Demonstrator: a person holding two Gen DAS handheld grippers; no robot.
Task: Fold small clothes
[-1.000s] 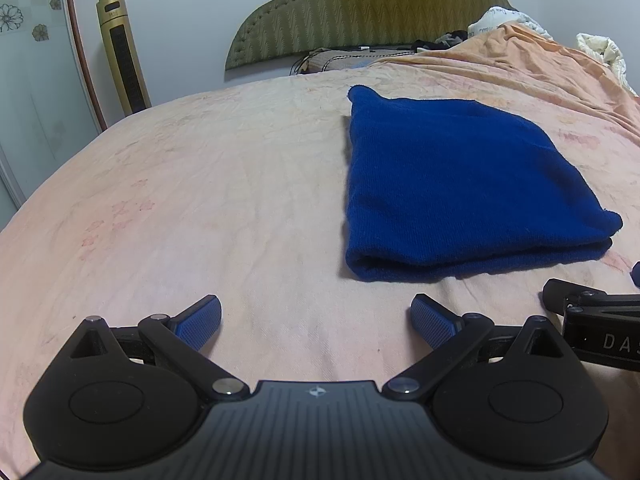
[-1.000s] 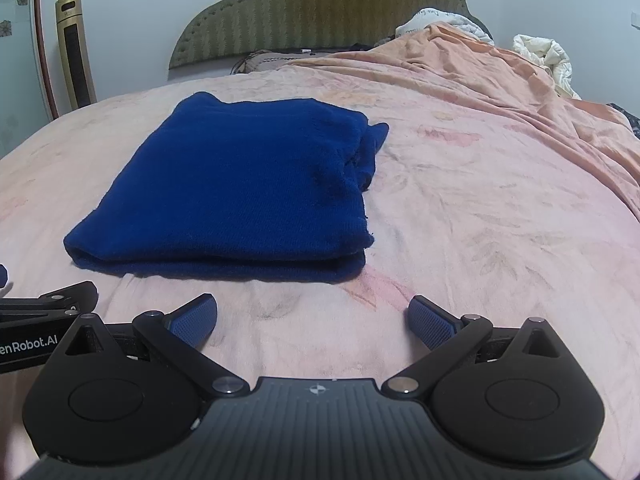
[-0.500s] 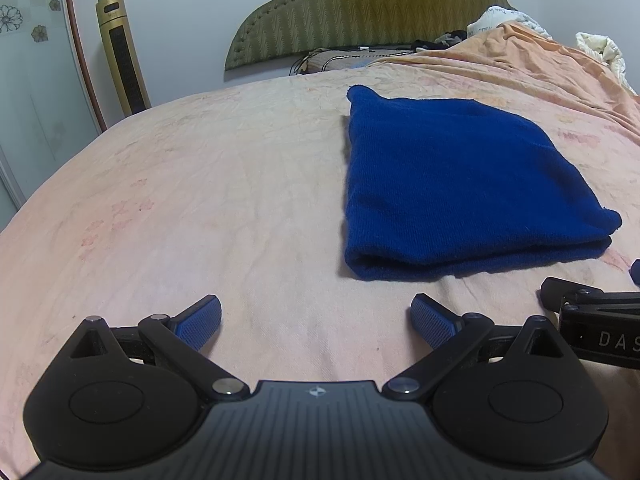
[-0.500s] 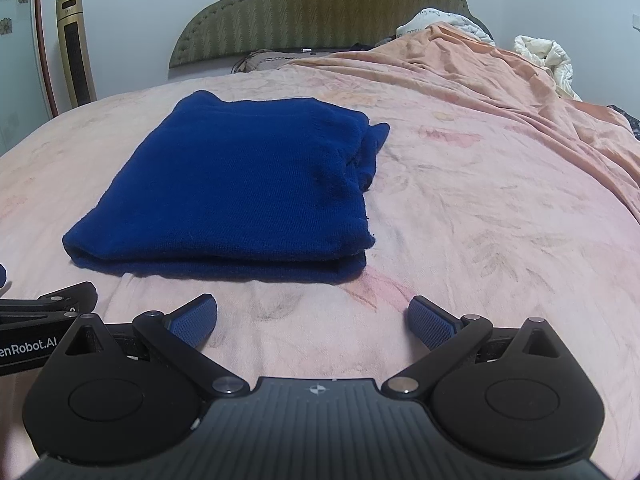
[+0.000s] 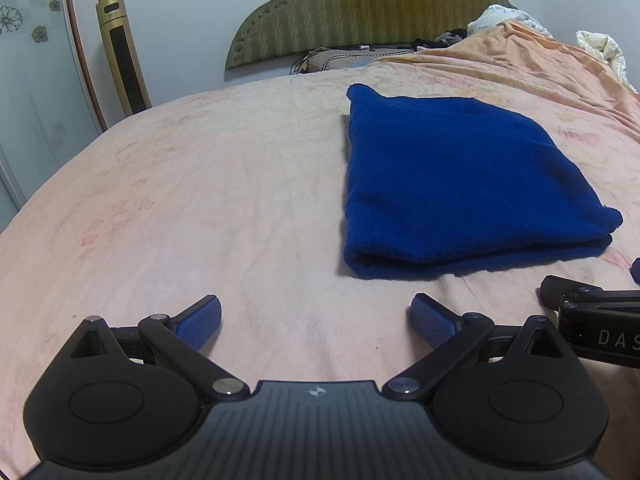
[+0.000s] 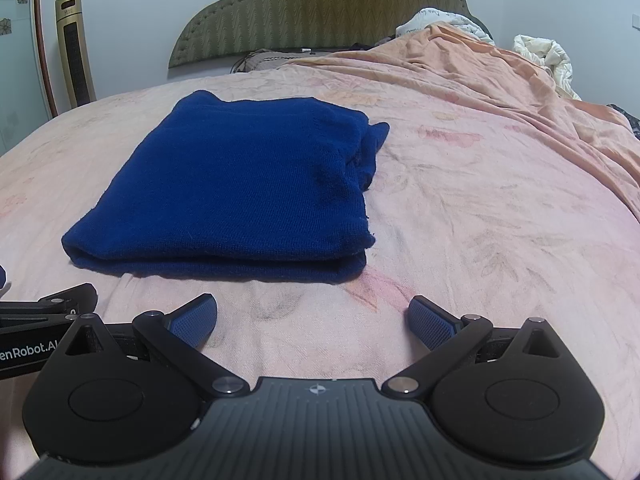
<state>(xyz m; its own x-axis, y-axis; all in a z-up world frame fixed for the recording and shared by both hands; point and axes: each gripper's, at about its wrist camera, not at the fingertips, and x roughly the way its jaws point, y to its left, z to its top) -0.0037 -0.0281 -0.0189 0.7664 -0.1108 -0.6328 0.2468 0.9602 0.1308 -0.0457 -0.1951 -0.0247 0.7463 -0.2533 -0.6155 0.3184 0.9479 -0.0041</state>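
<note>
Blue sweater (image 6: pixel 236 192) looks folded on bed (image 5: pixel 200 200); both tongs, left (image 5: pixel 316 320) & right (image 6: pixel 312 318), released, empty. Tuck far-right flap if tidying.

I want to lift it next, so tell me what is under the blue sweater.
The folded blue sweater lies flat on the pink bedsheet. Only sheet shows around its edges; anything beneath it is covered.

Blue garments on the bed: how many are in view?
1. A folded blue garment lies flat on the pink bedsheet, ahead of both open grippers. Bedding piled near the headboard could hide others.
</note>
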